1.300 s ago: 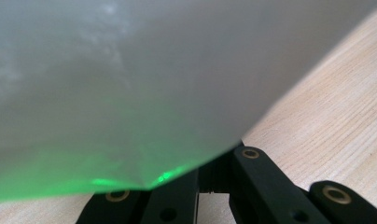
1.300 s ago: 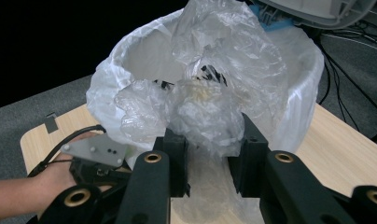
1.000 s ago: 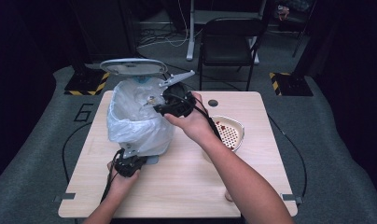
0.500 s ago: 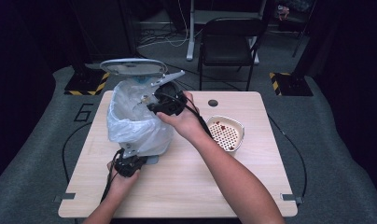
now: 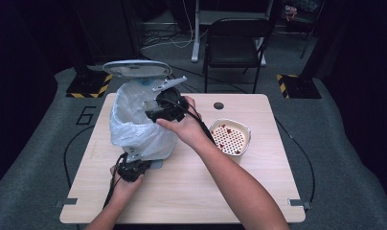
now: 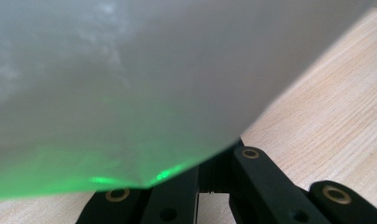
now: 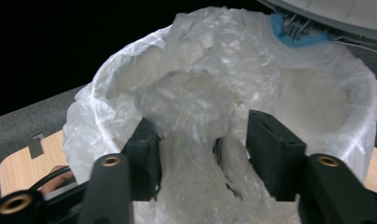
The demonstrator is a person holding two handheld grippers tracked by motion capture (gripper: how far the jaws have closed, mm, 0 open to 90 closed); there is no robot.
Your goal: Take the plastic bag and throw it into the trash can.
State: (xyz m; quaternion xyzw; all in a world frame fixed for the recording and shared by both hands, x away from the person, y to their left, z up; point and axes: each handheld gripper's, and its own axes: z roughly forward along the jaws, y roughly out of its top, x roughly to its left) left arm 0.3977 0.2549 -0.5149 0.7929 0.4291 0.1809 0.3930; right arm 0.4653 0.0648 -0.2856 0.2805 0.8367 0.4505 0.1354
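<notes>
A small bin lined with a clear plastic bag (image 5: 134,129) stands at the table's left, its grey lid (image 5: 136,69) raised. My right gripper (image 5: 153,111) hangs over the bin's mouth, pointing into it. Its jaws have just been opening and now stand apart (image 7: 200,140), with crumpled clear plastic (image 7: 191,107) lying loose between and beyond them inside the liner (image 7: 317,93). My left gripper (image 5: 131,167) rests low on the table at the bin's foot. Its jaws (image 6: 210,179) are together under the overhanging bag (image 6: 130,84), which hides their tips.
A white perforated bowl (image 5: 230,138) holding small red pieces sits right of the bin, close to my right forearm. The wooden table (image 5: 191,191) has a round hole (image 5: 219,105) near its far edge. A black chair (image 5: 234,43) stands behind the table.
My right gripper has shifted left and slightly down over the bin's mouth, and its jaws have spread apart. The left hand has stayed put.
</notes>
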